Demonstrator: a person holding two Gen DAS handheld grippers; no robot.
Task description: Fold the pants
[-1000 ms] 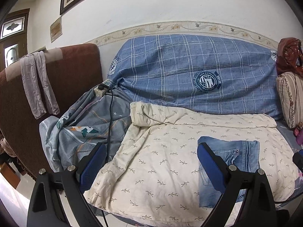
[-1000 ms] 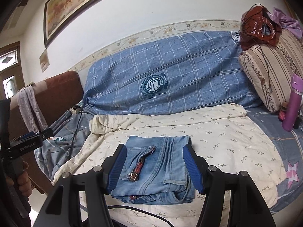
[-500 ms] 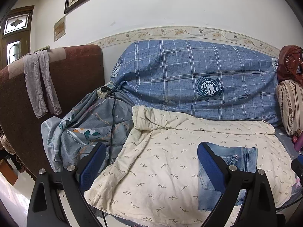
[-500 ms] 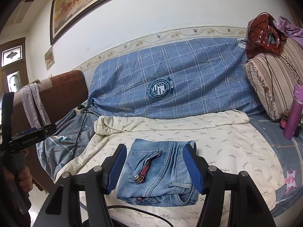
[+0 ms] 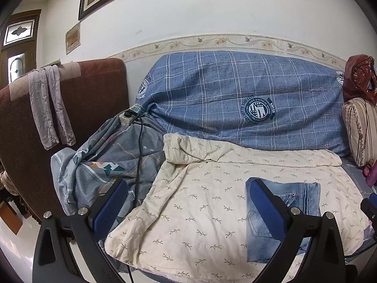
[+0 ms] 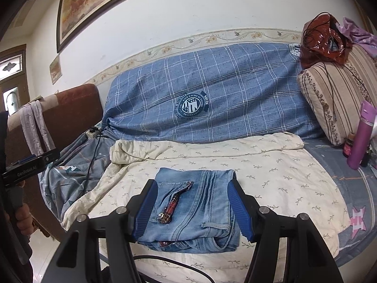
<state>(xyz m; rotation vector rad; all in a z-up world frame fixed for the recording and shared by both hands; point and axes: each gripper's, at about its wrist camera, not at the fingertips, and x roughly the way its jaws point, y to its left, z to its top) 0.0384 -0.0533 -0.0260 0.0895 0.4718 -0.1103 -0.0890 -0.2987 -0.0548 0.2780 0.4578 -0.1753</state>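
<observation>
The folded light-blue jeans (image 6: 193,207) lie flat on a cream leaf-print sheet (image 6: 271,165) near the bed's front edge. My right gripper (image 6: 192,185) hovers just in front of them, open, its blue pads either side of the stack in the picture without pressing on it. In the left wrist view the jeans (image 5: 299,202) sit to the right, partly behind the right finger. The left gripper (image 5: 186,188) is over the cream sheet (image 5: 200,212), its jaws opening wide with nothing between them. A hand (image 6: 23,217) holds that gripper at the far left of the right wrist view.
A blue plaid cover (image 5: 223,99) rises along the wall behind. Left are a grey patterned sheet (image 5: 101,155), a power strip (image 5: 128,116) with a black cable, and a brown headboard (image 5: 94,89). Right stand a striped pillow (image 6: 334,99), a red bag (image 6: 325,40) and a purple bottle (image 6: 362,136).
Both views have shifted only slightly and the right view has levelled a little. The jeans lie where they were. Neither gripper has taken hold of anything.
</observation>
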